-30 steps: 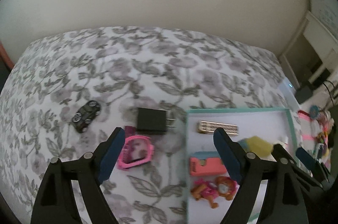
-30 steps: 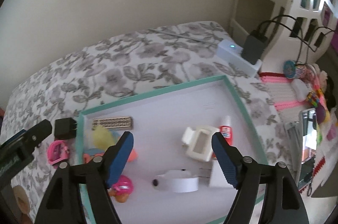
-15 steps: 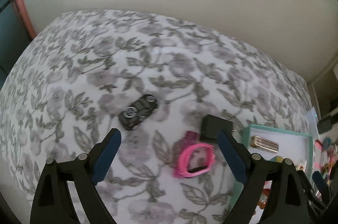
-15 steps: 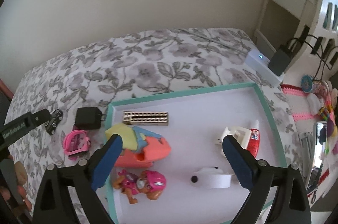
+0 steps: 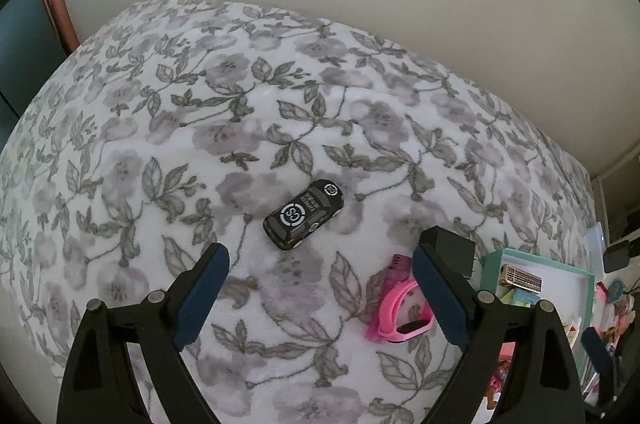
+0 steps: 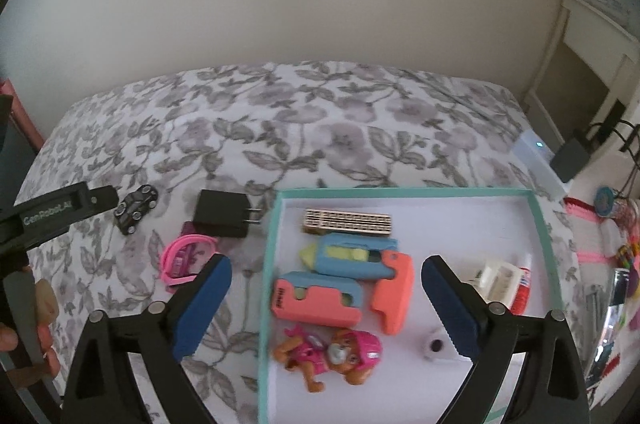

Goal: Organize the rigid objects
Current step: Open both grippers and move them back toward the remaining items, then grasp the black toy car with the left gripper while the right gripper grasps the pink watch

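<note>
Glossy plastic toy car (image 5: 303, 213) on soft floral cloth (image 5: 160, 144).

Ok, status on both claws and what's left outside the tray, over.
Left claw and right claw open, empty. Toy car, charger, pink watch lie outside tray. Nothing blocking.

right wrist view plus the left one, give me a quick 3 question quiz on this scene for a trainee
1. True or false: the black toy car lies inside the teal-rimmed tray.
2. Which lies nearest the black charger plug? A) pink watch B) pup figure C) glue bottle
3. Fill in: the left tool is ____ and holds nothing.

Key
1. False: it lies on the floral bedspread, outside the tray.
2. A
3. open
</note>
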The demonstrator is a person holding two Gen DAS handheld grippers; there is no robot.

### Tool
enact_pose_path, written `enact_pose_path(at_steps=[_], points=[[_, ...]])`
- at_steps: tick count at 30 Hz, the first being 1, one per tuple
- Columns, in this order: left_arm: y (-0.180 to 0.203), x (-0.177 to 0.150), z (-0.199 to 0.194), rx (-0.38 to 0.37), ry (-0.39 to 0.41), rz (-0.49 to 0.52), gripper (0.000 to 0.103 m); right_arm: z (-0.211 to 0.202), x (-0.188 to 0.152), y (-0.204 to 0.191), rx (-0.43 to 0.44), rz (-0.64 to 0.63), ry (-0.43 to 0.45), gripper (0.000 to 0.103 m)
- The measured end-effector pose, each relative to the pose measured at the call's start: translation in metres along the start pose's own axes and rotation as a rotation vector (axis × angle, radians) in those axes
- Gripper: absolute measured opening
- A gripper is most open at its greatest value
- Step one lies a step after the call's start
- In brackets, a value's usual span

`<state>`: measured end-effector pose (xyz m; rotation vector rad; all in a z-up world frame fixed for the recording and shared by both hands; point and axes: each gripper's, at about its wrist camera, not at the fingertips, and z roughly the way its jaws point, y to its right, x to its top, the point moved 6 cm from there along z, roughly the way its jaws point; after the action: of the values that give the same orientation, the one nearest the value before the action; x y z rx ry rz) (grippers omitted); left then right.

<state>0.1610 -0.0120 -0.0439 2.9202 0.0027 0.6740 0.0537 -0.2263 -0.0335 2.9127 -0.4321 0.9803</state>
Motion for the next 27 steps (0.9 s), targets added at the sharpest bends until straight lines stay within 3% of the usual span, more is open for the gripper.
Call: enact_pose_path(at_steps=[15, 27], points=[[-0.051, 0.017, 0.029, 0.038, -0.044, -0.051, 0.093, 0.038, -0.003, -0.080, 0.191, -0.089, -0.087, 0.098], [-0.025, 0.028, 0.056, -0.019, -0.046, 0.049, 0.093, 0.075, -0.009, -0.107, 0.257, -0.084, -0.189, 0.097]])
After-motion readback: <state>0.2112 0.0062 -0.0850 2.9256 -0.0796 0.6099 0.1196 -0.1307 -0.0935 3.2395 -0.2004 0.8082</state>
